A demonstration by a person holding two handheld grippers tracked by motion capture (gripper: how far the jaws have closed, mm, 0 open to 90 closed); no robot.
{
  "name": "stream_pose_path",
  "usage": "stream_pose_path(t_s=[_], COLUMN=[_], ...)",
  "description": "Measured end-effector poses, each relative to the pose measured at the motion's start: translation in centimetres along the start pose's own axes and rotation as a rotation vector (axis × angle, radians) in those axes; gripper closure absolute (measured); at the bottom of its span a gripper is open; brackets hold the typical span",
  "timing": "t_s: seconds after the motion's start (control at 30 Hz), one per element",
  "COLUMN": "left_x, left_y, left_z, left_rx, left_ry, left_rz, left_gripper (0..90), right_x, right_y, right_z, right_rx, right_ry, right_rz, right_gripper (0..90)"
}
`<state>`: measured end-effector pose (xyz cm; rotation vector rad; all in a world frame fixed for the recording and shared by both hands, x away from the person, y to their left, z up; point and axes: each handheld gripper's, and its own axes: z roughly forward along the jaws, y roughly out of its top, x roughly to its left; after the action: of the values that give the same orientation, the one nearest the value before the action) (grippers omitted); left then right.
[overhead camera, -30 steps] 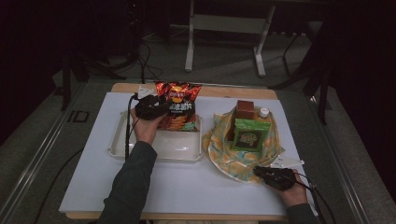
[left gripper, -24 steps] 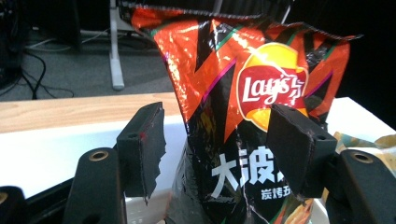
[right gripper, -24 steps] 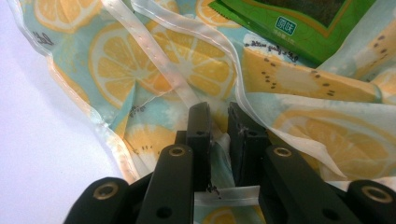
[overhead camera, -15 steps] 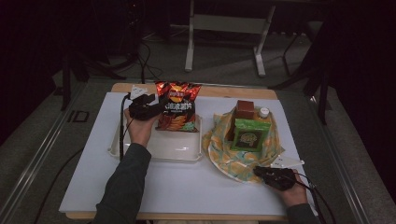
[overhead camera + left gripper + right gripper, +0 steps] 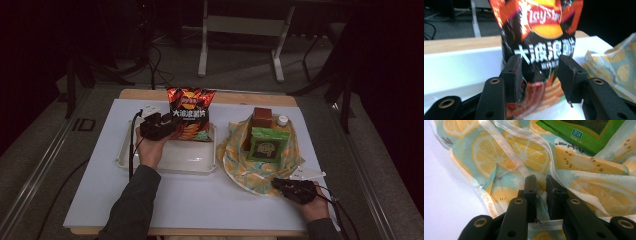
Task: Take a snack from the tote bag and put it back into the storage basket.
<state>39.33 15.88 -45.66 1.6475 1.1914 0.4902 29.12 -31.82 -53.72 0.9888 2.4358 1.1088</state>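
Observation:
A red and black chips bag [image 5: 190, 112] [image 5: 541, 37] stands upright at the far edge of a white tray [image 5: 170, 159]. My left gripper [image 5: 167, 127] [image 5: 540, 72] holds the bag's crumpled lower part between widely set jaws. A lemon-print plastic bag [image 5: 240, 160] [image 5: 499, 152] lies spread on the right, with a green packet [image 5: 265, 145] [image 5: 584, 132], a brown box [image 5: 262, 117] and a white-capped bottle [image 5: 283, 120] on it. My right gripper [image 5: 280, 185] [image 5: 541, 187] is shut on the bag's near edge, pinching its clear strip.
A white mat [image 5: 100, 190] covers the wooden table [image 5: 240, 97]. A white slip [image 5: 310, 175] lies beside the right hand. Beyond the table, a metal stand [image 5: 240, 30] and cables sit on the dark floor.
The left hand has turned and drawn slightly toward me, staying at the chips bag's lower left. The bag stays upright. The right gripper has not moved.

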Motion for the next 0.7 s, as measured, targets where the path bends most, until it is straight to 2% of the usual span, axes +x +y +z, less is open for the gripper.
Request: stream_pose_path(t_s=[0.13, 0.3, 0.37, 0.5, 0.7], left_x=[-0.4, -1.0, -1.2, -2.2, -3.4], left_y=[-0.3, -0.3, -0.3, -0.3, -0.1], left_z=[-0.1, -0.6, -0.7, -0.7, -0.9], left_rx=[0.035, 0.051, 0.052, 0.075, 0.081], left_ry=[-0.034, -0.075, -0.109, -0.145, -0.181], left_rz=[0.023, 0.058, 0.059, 0.105, 0.121], left_gripper=[57.5, 57.9, 57.3, 55.1, 55.1], right_x=[0.0, 0.0, 0.0, 0.0, 0.0], right_y=[0.0, 0.0, 0.0, 0.0, 0.0], right_z=[0.0, 0.0, 0.0, 0.0, 0.0], right_rx=[0.0, 0.0, 0.0, 0.0, 0.0], right_ry=[0.0, 0.0, 0.0, 0.0, 0.001], right_rz=[0.0, -0.001, -0.001, -0.001, -0.002], right_gripper=[79.2, 79.2, 79.2, 79.2, 79.2])
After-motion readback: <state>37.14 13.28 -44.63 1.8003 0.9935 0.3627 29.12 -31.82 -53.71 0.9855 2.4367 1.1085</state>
